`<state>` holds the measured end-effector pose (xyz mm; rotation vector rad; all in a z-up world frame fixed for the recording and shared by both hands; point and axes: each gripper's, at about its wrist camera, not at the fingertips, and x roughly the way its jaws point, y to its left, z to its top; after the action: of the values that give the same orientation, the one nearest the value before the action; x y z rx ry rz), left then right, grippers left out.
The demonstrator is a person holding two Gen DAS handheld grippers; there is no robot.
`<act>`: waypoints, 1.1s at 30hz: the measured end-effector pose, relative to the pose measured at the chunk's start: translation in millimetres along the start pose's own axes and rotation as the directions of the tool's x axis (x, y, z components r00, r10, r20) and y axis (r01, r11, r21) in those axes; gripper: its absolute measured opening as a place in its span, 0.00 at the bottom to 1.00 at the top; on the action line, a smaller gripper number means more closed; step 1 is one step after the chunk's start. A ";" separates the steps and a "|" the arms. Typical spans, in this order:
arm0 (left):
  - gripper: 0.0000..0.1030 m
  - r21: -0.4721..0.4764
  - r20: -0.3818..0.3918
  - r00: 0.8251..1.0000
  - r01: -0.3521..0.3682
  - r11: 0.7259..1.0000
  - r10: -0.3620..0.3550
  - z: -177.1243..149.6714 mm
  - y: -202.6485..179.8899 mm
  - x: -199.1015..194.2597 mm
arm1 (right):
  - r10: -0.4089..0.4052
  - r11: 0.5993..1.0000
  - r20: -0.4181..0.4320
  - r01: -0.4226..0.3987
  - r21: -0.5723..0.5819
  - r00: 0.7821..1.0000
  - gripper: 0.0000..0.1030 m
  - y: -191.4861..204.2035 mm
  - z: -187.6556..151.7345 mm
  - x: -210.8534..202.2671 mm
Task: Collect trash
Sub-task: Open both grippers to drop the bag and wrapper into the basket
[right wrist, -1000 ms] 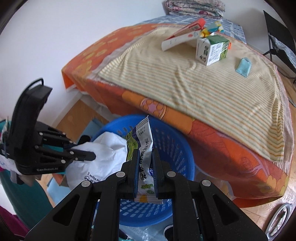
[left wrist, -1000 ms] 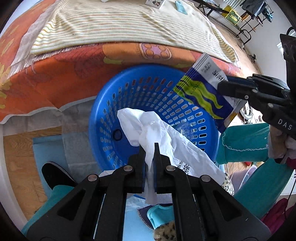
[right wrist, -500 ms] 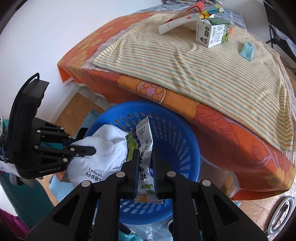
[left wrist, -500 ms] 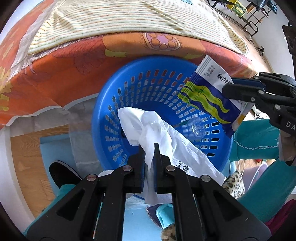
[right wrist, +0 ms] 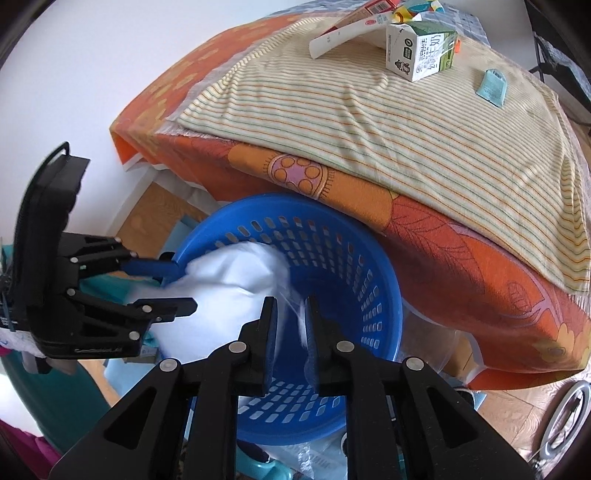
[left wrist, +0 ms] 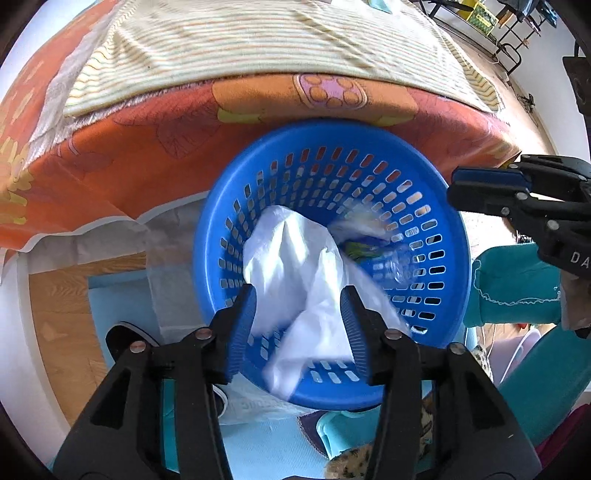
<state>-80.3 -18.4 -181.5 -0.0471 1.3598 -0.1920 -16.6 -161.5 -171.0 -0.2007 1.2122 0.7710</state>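
Wrapper (left wrist: pixel 364 245) in basket (left wrist: pixel 332 144), cartons (right wrist: pixel 419 50) bedside

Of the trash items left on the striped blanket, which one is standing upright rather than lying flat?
The green-and-white milk carton. It stands on its base, while the long white box behind it lies tilted and the small teal packet lies flat on the striped blanket.
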 end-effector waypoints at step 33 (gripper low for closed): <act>0.61 0.036 0.295 0.954 -0.073 0.997 0.059 68.1 1.5 -83.9 | -0.044 0.988 0.178 0.016 0.154 0.983 0.52 -39.4 31.4 -50.3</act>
<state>-30.3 -8.4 -86.3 0.0090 1.0573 -0.1537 25.3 -195.2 -124.4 -0.0222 1.0875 0.6522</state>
